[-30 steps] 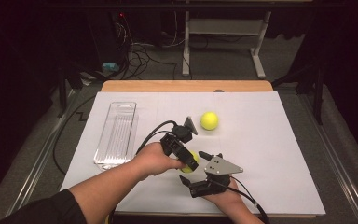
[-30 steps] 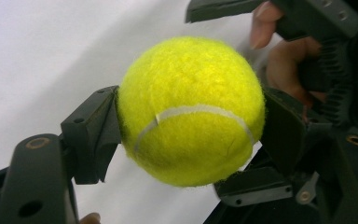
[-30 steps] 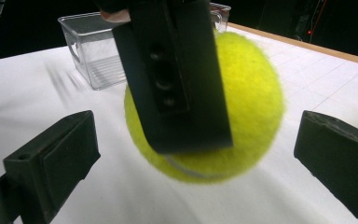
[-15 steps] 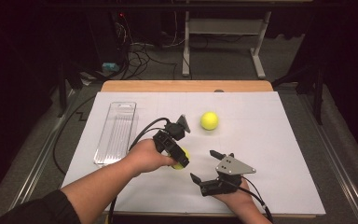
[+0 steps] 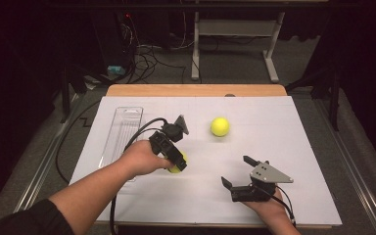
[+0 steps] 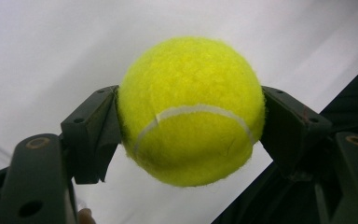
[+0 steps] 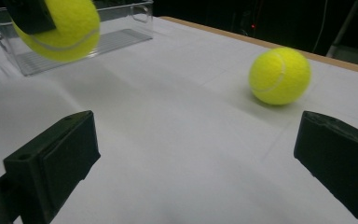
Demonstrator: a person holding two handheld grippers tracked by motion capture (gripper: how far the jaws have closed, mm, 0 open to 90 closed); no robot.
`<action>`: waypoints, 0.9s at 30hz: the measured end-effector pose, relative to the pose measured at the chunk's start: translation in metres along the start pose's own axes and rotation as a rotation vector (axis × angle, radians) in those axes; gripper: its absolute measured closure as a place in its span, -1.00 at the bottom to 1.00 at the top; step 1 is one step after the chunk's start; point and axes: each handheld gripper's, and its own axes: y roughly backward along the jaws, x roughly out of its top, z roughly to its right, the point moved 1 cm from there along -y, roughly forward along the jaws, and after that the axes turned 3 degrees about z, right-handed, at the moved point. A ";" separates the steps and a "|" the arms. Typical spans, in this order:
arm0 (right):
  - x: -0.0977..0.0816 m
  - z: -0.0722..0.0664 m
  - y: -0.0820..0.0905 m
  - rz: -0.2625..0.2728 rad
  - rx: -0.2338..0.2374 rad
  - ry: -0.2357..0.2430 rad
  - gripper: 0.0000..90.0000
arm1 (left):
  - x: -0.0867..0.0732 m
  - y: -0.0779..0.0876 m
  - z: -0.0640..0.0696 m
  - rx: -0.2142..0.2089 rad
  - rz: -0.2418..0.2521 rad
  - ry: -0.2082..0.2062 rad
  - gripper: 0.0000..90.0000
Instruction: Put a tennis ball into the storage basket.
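The left gripper (image 5: 175,164) had its jaws clamped on a tennis ball (image 6: 190,112), carried clear above the white surface (image 5: 293,132). At its 9 o'clock in the high view lay a clear plastic tray (image 5: 122,132). The right gripper (image 5: 240,176) held its jaws wide apart with nothing between them; a second tennis ball (image 5: 220,127) rested at its 11 o'clock.

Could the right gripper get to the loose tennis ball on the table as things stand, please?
Probably yes: the right gripper has open, empty jaws, and only bare white table lies between it and the loose tennis ball.
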 end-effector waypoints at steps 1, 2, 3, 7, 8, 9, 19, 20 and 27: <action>-0.002 0.006 0.006 -0.001 -0.018 -0.007 -1.00 | -0.001 0.002 -0.002 0.012 0.001 0.003 -0.41; -0.003 0.009 0.010 -0.004 -0.024 -0.011 -1.00 | -0.002 0.004 -0.005 0.018 0.000 0.007 -0.41; -0.003 0.009 0.010 -0.004 -0.024 -0.011 -1.00 | -0.002 0.007 -0.008 0.022 -0.003 0.011 -0.41; -0.007 0.018 0.020 -0.003 -0.049 -0.020 -1.00 | -0.005 0.016 -0.019 0.046 -0.005 0.030 -0.41; -0.007 0.020 0.022 -0.001 -0.053 -0.020 -1.00 | -0.006 0.019 -0.023 0.047 -0.006 0.038 -0.41; -0.008 0.022 0.024 0.002 -0.056 -0.027 -1.00 | -0.007 0.021 -0.026 0.049 -0.004 0.045 -0.41; -0.013 0.035 0.042 0.008 -0.092 -0.048 -1.00 | -0.019 0.047 -0.056 0.089 0.004 0.114 -0.41; -0.014 0.036 0.042 0.009 -0.093 -0.049 -1.00 | -0.021 0.050 -0.060 0.095 0.007 0.122 -0.41; -0.014 0.037 0.044 0.012 -0.095 -0.052 -1.00 | -0.031 0.069 -0.087 0.136 0.029 0.191 -0.41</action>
